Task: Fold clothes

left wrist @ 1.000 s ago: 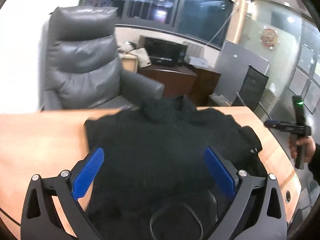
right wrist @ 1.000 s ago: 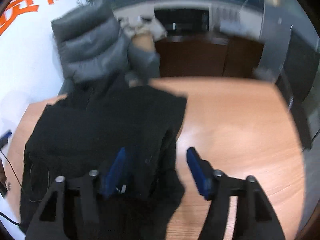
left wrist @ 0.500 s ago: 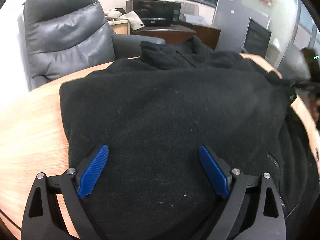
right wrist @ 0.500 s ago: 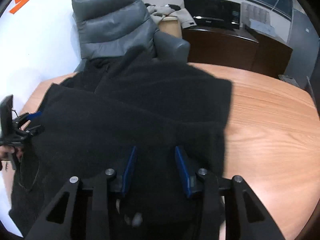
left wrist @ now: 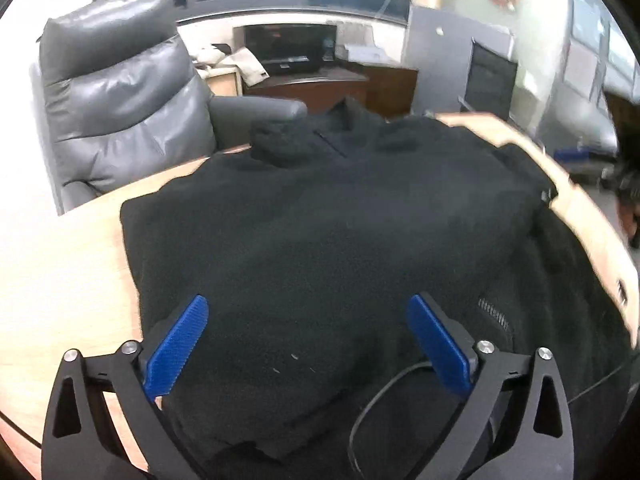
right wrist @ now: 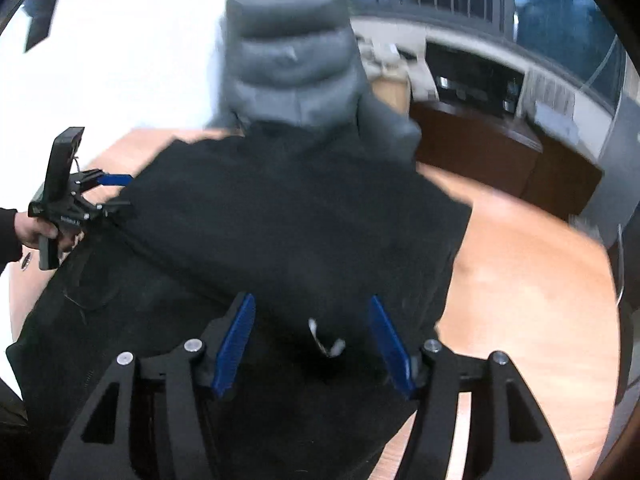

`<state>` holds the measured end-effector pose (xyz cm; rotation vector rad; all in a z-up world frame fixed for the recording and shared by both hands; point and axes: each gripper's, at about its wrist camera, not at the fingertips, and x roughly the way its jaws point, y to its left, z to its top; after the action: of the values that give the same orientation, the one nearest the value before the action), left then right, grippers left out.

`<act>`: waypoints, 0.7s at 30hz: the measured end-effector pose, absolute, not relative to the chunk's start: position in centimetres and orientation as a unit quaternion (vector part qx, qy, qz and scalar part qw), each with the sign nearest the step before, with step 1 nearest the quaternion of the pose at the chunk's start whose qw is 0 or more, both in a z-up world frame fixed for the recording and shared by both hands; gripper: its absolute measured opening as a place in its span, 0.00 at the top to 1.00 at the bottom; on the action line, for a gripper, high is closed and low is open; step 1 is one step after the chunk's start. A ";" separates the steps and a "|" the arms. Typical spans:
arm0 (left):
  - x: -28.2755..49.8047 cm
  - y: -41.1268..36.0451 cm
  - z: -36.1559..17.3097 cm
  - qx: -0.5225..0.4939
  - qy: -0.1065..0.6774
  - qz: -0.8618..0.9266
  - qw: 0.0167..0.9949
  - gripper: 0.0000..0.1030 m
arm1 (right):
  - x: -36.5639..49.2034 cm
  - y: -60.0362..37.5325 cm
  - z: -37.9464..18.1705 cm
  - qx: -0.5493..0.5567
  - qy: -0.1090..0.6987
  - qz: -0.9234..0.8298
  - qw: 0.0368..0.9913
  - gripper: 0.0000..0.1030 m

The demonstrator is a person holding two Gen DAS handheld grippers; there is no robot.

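A black fleece jacket [left wrist: 328, 232] lies folded on the wooden table [left wrist: 60, 264], its collar toward the far edge. It also fills the right wrist view [right wrist: 296, 224]. My left gripper [left wrist: 308, 344] is open and empty, hovering just above the jacket's near edge. My right gripper [right wrist: 312, 340] is open and empty above the jacket's near hem, with a small white tag [right wrist: 328, 340] between its fingers. The left gripper also shows in the right wrist view [right wrist: 96, 196], open at the jacket's left side, held by a hand.
A grey leather armchair [left wrist: 120, 96] stands behind the table's far edge. A dark wooden cabinet with a monitor [left wrist: 292, 52] stands further back. Bare table [right wrist: 532, 280] lies right of the jacket. A black cable [left wrist: 380, 400] loops near the left gripper.
My right gripper has opened from nearly closed and let go of the jacket. The left gripper has pulled back slightly and stays open. The jacket has settled folded on the table.
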<state>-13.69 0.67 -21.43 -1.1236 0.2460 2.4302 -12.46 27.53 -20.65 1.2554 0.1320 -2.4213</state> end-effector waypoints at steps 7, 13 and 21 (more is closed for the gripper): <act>-14.6 0.5 -24.3 -0.436 0.088 0.873 0.202 0.00 | -11.9 26.7 -22.2 0.474 0.038 -0.851 0.225 0.44; -13.6 -0.5 -22.9 -0.439 0.075 0.876 0.185 0.00 | -9.3 28.9 -22.5 0.487 0.035 -0.852 0.189 0.50; -11.2 -0.1 -19.5 -0.409 0.058 0.892 0.183 0.00 | -8.1 26.5 -20.5 0.424 0.159 -0.876 0.164 0.50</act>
<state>-11.20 -0.11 -19.52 -1.1525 0.1643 2.5176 -8.12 26.46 -20.51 1.2095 0.4525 -2.4972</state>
